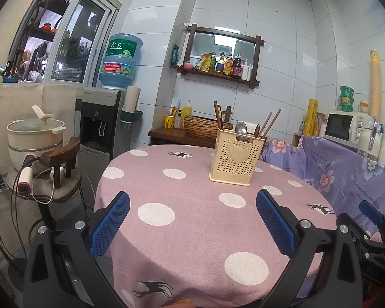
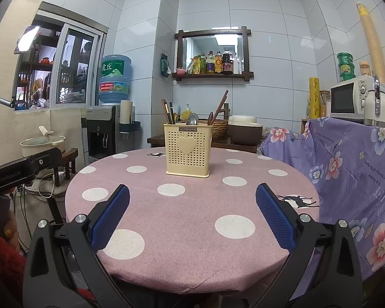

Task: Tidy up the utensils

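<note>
We hold both tongs back at the near edge of the round table [image 2: 192,231], likely because nothing loose lies on the spotted cloth to pick up. The left gripper [image 1: 192,220] is spread wide and holds nothing; the right gripper [image 2: 192,215] is also spread and empty. The utensil holder [image 2: 188,149] stands upright toward the far edge, near the middle, its heart facing us. It already carries chopsticks [image 2: 168,111], a metal spoon [image 2: 192,119] and brown wooden handles, all upright with the handles reachable from above. We judge the sorting is either finished or not yet begun. Its label reads "JIANHAO". The blue water jug [image 2: 114,78] bears "虎丘", and "GenRobot.AI" shows on the left tool's body in the right wrist view.
</note>
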A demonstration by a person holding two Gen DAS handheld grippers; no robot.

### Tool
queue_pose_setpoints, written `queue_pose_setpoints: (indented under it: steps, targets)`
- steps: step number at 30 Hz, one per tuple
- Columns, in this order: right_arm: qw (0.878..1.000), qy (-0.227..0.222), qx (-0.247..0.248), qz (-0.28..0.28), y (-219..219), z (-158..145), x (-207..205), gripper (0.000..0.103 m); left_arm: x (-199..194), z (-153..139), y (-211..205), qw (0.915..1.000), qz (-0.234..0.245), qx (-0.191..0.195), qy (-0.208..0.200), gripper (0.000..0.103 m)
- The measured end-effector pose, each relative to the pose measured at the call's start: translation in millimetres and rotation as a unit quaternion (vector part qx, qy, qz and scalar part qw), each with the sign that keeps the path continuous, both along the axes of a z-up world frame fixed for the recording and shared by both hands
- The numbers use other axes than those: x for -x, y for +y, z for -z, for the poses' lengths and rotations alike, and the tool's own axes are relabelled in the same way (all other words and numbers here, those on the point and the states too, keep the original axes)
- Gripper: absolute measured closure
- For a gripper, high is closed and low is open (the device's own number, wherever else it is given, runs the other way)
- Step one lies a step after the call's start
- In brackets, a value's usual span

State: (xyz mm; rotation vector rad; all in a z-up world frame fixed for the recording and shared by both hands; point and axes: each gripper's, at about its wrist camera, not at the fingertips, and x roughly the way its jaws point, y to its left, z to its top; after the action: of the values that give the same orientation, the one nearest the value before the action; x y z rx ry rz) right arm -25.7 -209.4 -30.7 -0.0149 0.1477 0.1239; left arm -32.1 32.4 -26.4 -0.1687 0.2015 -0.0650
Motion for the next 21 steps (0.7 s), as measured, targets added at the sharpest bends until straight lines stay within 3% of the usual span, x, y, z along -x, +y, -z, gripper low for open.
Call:
queue_pose_setpoints:
  steps: [21]
  targets:
    - [1.0, 0.004, -0.003, 0.003, 0.3, 5.6, -0.6, 0.006, -1.6, -1.8, -2.5, 1.0, 0.001, -0.006, 0.008, 0.005]
